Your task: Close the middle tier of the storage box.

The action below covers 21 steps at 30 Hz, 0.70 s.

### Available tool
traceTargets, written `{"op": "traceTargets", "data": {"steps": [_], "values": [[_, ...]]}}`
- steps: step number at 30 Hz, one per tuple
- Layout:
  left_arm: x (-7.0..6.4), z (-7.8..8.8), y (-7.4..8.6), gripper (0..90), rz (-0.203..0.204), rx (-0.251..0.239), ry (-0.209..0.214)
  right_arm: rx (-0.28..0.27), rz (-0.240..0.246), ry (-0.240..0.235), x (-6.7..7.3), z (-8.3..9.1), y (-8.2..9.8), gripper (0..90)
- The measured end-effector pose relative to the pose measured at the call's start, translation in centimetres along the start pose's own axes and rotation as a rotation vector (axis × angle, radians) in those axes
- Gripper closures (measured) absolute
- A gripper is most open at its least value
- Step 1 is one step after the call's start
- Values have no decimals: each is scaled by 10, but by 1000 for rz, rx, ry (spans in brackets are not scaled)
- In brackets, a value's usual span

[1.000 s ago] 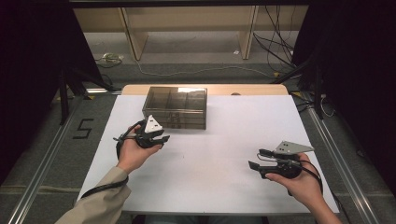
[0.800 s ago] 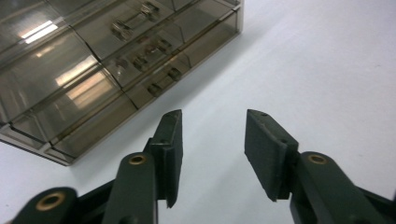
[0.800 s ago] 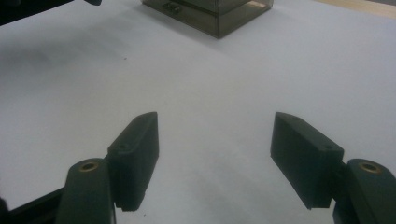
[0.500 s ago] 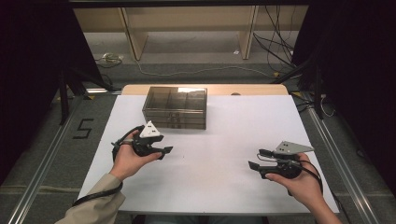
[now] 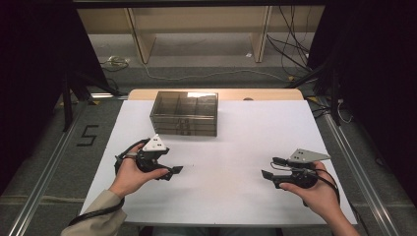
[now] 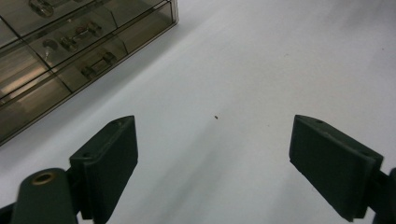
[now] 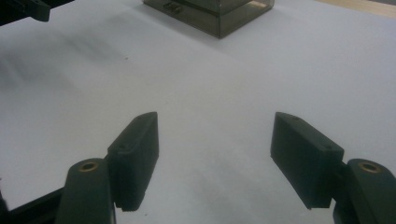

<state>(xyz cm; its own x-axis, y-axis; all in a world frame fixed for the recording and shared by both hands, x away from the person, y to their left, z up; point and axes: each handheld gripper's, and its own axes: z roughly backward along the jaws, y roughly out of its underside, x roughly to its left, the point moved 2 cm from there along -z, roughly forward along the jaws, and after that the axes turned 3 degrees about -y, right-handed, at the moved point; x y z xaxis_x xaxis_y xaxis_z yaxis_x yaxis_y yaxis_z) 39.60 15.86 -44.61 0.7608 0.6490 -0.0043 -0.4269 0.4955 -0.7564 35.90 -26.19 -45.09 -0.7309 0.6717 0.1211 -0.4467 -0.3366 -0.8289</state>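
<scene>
A smoky see-through compartment box [image 5: 184, 113] stands on the white sheet toward the table's back, with small parts in some cells. My left gripper [image 5: 172, 171] is in a hand in front of the box, apart from it, pointing right. Its jaws have just been opening and nothing is between them. In the left gripper view the left gripper [image 6: 215, 135] stands wide over bare sheet, the box [image 6: 70, 42] at upper left. My right gripper [image 5: 268, 175] rests at the right front, pointing left. In its own view the right gripper [image 7: 215, 140] is open and empty, the box [image 7: 219, 14] far ahead.
The white sheet [image 5: 236, 142] covers the table, with a wooden strip [image 5: 265, 94] showing at the back edge. A tiny dark speck [image 6: 217, 116] lies on the sheet. Cables and shelf legs are on the floor beyond. A "5" [image 5: 87, 135] is marked on the floor at left.
The left hand has drawn back from the box toward the near edge, and its jaws have spread apart. The right hand has kept still.
</scene>
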Motion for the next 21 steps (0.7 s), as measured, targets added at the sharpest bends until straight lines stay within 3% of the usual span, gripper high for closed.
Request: {"op": "traceTargets", "data": {"steps": [7, 10, 21], "values": [[-9, 5, 9, 87, -15, 17, 17, 1, -1, -1, 0, 0, 0, 330], [-11, 6, 12, 13, -21, 26, 22, 0, 0, -1, 0, 0, 0, 331], [-19, 12, 29, 0, -32, 30, 13, 0, 0, -1, 0, 0, 0, 331]]}}
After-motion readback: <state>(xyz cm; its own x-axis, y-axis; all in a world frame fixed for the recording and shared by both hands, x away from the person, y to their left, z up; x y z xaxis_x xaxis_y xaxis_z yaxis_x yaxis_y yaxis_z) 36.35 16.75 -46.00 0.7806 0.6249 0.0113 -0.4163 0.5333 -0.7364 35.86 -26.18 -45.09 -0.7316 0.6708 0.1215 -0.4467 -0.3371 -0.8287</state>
